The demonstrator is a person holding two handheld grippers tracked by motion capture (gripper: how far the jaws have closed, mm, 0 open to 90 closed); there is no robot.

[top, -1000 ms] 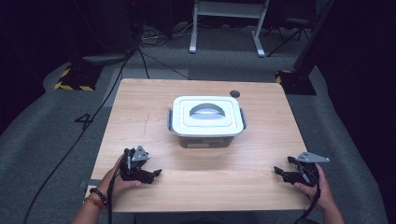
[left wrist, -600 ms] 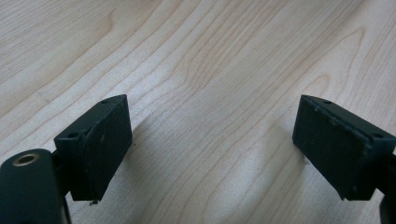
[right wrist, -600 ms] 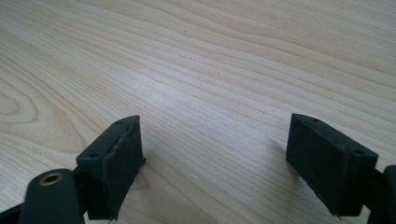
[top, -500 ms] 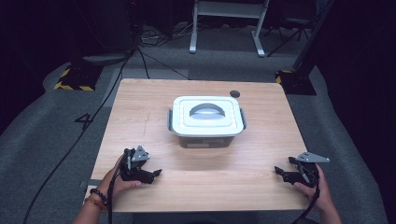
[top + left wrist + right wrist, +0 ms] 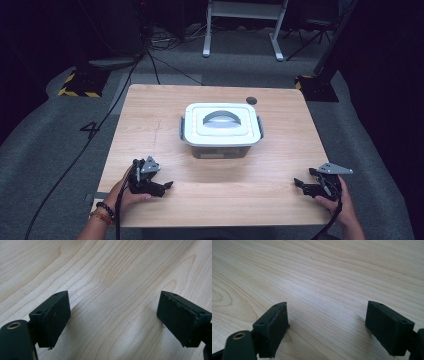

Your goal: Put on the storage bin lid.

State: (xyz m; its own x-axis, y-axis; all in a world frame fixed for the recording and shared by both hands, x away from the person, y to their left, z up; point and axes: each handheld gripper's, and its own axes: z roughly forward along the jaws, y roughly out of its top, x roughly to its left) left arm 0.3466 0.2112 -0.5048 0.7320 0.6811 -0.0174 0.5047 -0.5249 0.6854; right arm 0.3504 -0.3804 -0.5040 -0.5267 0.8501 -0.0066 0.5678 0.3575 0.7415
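Nearest you, at the lower left of the high view, your left hand (image 5: 131, 192) held the left gripper (image 5: 167, 185) low over the wooden table (image 5: 150, 130), its tips turned toward the middle of the frame. In the left gripper view its two black pads (image 5: 53, 317) stood wide apart, with bare wood grain between them and nothing gripped. At the lower right of the high view, your right hand (image 5: 334, 199) held the right gripper (image 5: 299, 183) near the table's front edge, tips facing inward toward the other one, the grey three-cornered plate (image 5: 334, 169) sitting on top of it. In the right gripper view its pads (image 5: 273, 327) were likewise spread wide, with plain tabletop showing in the gap. The two grippers were well apart, one toward each front corner.

Farther up, at the centre of the high view, the lidded box (image 5: 221, 131) stood on the table, between the grippers and well beyond both. Its white lid (image 5: 195, 127) was on, with a grey curved handle (image 5: 220, 118) lying flat across the top. Just past the box, toward the table's far edge in the upper middle of the frame, lay a small dark round thing (image 5: 251, 100), too small to tell what it was.
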